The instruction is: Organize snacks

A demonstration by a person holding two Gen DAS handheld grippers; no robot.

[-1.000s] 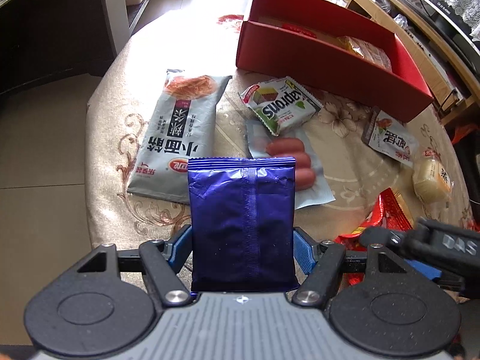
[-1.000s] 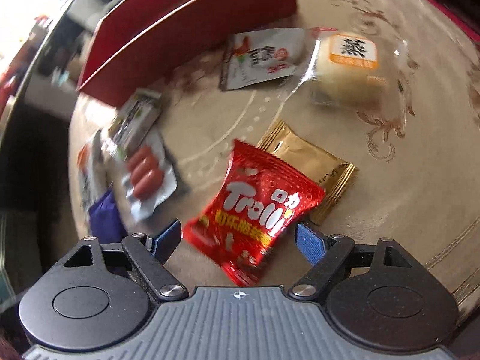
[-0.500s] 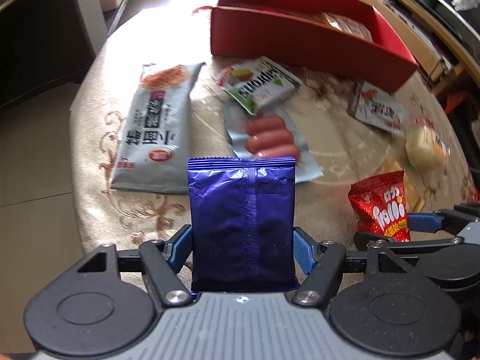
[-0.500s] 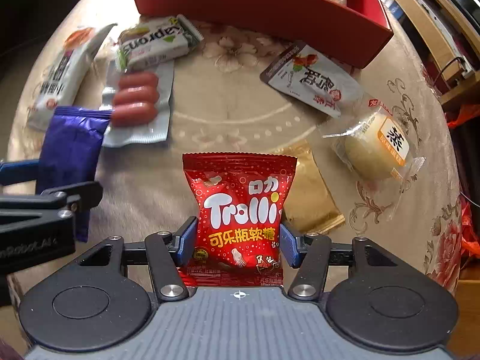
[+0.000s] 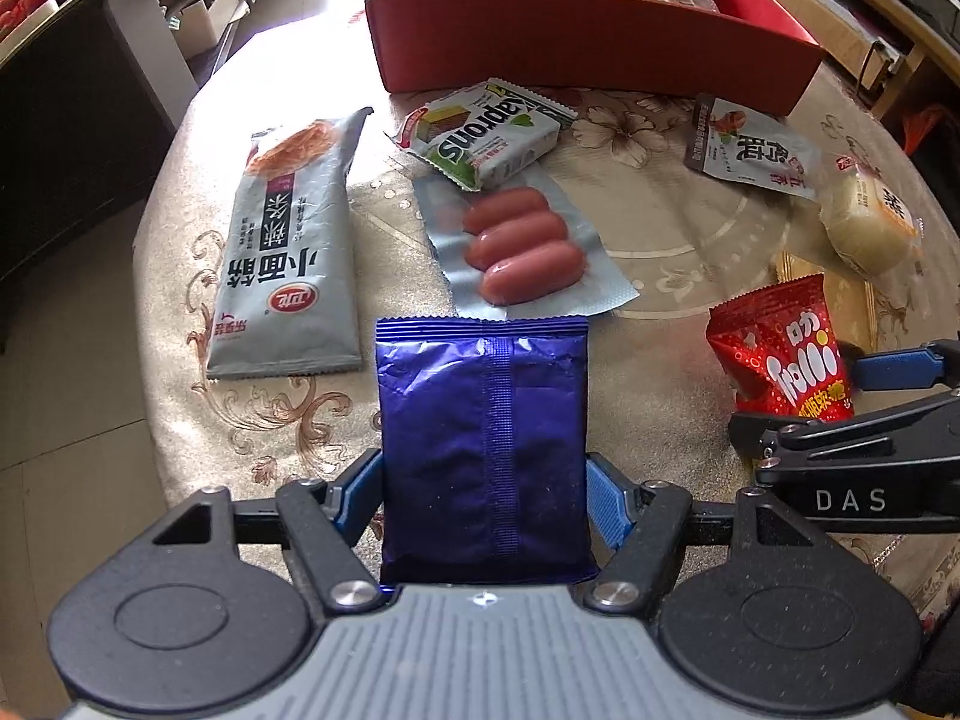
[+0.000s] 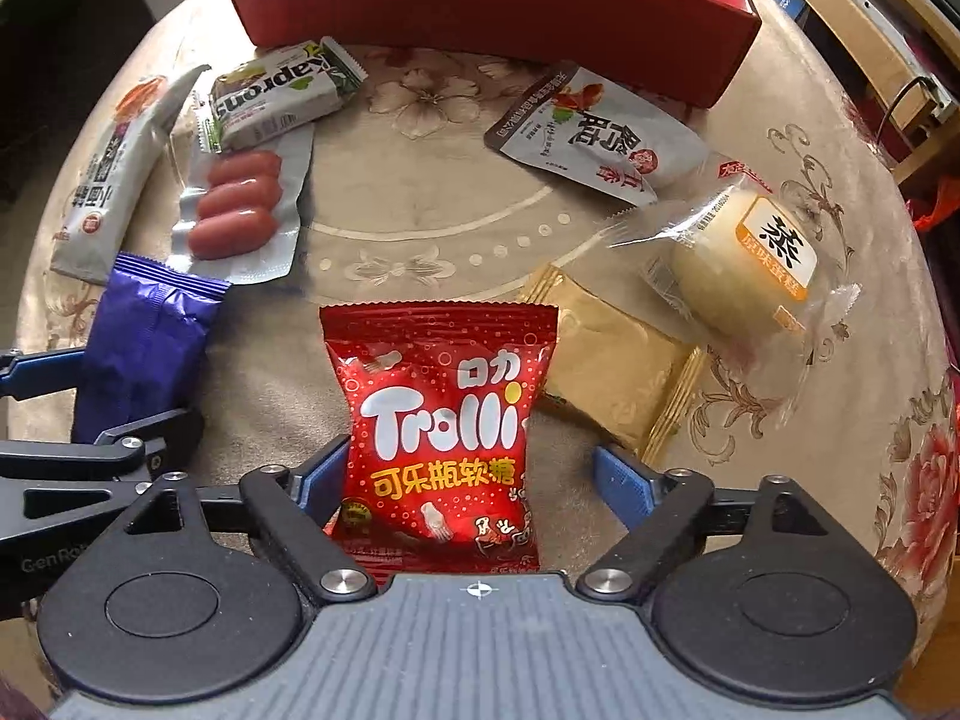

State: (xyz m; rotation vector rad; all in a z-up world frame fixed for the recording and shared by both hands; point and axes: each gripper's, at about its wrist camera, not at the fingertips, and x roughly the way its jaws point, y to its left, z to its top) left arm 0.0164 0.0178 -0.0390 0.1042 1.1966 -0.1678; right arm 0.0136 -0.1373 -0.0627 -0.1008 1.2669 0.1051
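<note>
In front of the long red cardboard box (image 5: 591, 54), the left hand-held gripper (image 5: 485, 501) clamps a shiny purple foil packet (image 5: 483, 450); the right hand-held gripper (image 6: 459, 495), jaws apart around a red Trolli gummy bag (image 6: 441, 420), could let it slip.

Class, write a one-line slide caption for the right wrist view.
Right tongs around a red Trolli gummy bag above the snack-strewn table, red box beyond.

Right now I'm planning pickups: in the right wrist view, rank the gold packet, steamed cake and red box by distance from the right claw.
1. Gold packet, just ahead, right.
2. Steamed cake, farther right.
3. Red box, far edge.
</note>
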